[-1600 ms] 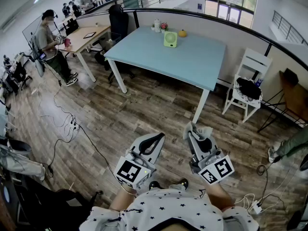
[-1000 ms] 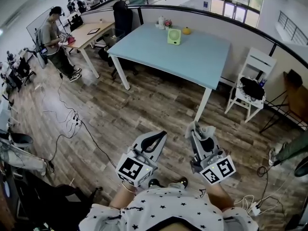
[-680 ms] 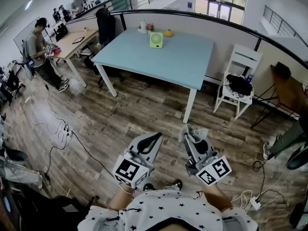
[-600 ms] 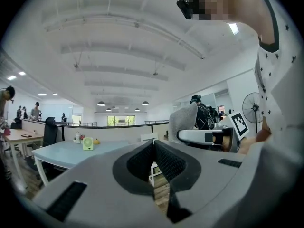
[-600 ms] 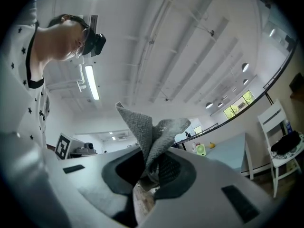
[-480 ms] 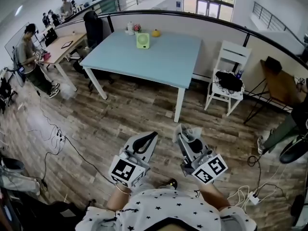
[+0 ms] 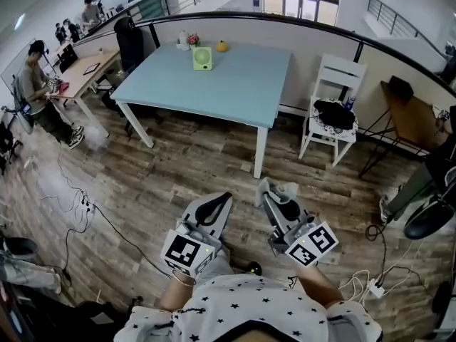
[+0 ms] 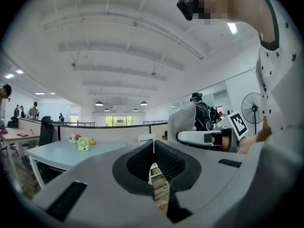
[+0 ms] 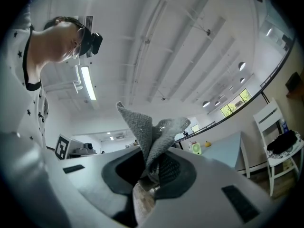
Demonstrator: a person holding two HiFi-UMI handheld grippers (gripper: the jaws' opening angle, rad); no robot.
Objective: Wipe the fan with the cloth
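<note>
A small green fan (image 7: 202,58) stands upright near the far edge of a light blue table (image 7: 235,91), well ahead of both grippers. It shows small in the left gripper view as the fan (image 8: 83,144) and in the right gripper view as the fan (image 9: 195,148). My right gripper (image 7: 268,193) is shut on a grey cloth (image 7: 283,188); the cloth (image 9: 151,128) sticks up from between the jaws. My left gripper (image 7: 222,200) is shut with nothing in it. Both are held low over the wood floor, close to my body.
A white bottle (image 7: 183,40), flowers and a yellow fruit (image 7: 222,46) sit by the fan. A white chair (image 7: 329,120) with dark items stands right of the table. Black office chair (image 7: 129,43), a wooden desk with a person (image 7: 39,77) at left. Cables cross the floor.
The view has shifted: the table and fan now sit further left and nearer in the head view. Both grippers keep their pose, the cloth still held.
</note>
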